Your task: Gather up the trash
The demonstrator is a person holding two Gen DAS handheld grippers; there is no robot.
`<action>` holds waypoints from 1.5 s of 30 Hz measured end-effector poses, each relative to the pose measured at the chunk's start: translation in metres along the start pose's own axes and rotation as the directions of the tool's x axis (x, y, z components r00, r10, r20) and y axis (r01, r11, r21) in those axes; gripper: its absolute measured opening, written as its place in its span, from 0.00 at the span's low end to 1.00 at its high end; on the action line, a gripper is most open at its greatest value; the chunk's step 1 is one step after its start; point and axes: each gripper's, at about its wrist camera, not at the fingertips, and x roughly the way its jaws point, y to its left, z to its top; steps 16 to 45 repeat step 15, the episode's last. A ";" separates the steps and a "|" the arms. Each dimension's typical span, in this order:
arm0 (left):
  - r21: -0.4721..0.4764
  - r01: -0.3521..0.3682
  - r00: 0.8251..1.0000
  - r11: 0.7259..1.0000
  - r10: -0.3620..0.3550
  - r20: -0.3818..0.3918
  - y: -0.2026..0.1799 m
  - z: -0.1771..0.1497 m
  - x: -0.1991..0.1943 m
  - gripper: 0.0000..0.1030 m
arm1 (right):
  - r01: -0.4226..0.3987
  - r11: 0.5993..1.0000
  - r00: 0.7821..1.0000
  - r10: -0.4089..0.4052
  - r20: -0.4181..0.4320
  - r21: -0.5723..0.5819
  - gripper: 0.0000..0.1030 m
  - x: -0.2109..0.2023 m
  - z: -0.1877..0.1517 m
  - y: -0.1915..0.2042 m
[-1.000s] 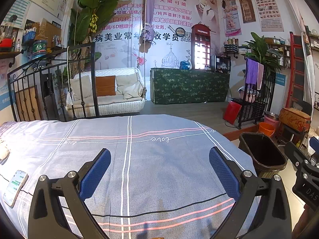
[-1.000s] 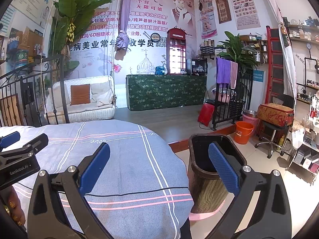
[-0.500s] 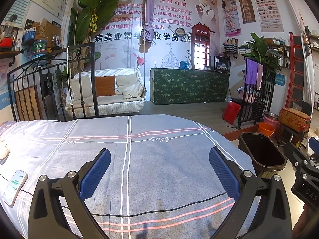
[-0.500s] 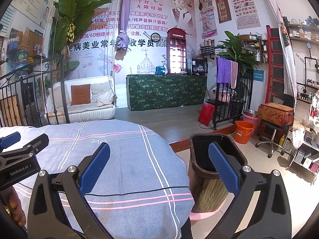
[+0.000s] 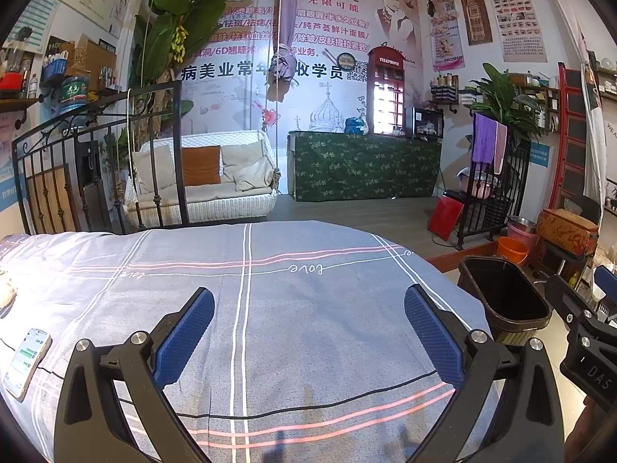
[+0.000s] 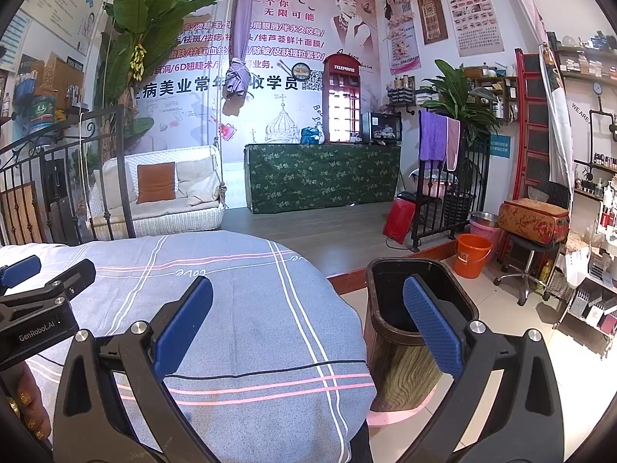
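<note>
The left gripper point(image 5: 308, 310) hangs over the grey striped bedspread point(image 5: 293, 308) with its blue pads spread wide and nothing between them. The right gripper point(image 6: 307, 301) is likewise agape and empty, one pad above the bed edge and the other in front of the dark bin point(image 6: 389, 347) on the floor just beside the bed. A phone point(image 5: 26, 362) lies at the bedspread's left.

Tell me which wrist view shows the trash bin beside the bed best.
The right wrist view: the trash bin sits near centre, showing its dark rim, interior and wood-grain side, though the right tongs' blue pad covers part of the opening. The left wrist view catches it smaller, near the right edge, mostly rim and dark interior.
</note>
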 end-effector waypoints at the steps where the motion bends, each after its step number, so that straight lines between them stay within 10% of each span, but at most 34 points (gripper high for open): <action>1: 0.000 0.003 1.000 1.000 -0.003 0.001 0.000 0.000 0.000 0.95 | 0.000 1.000 1.000 0.000 -0.001 0.000 0.95 0.000 0.000 0.000; 45: -0.010 0.008 1.000 1.000 -0.008 -0.006 -0.004 -0.005 0.002 0.95 | -0.003 1.000 1.000 0.003 -0.003 0.000 0.95 0.001 -0.001 0.000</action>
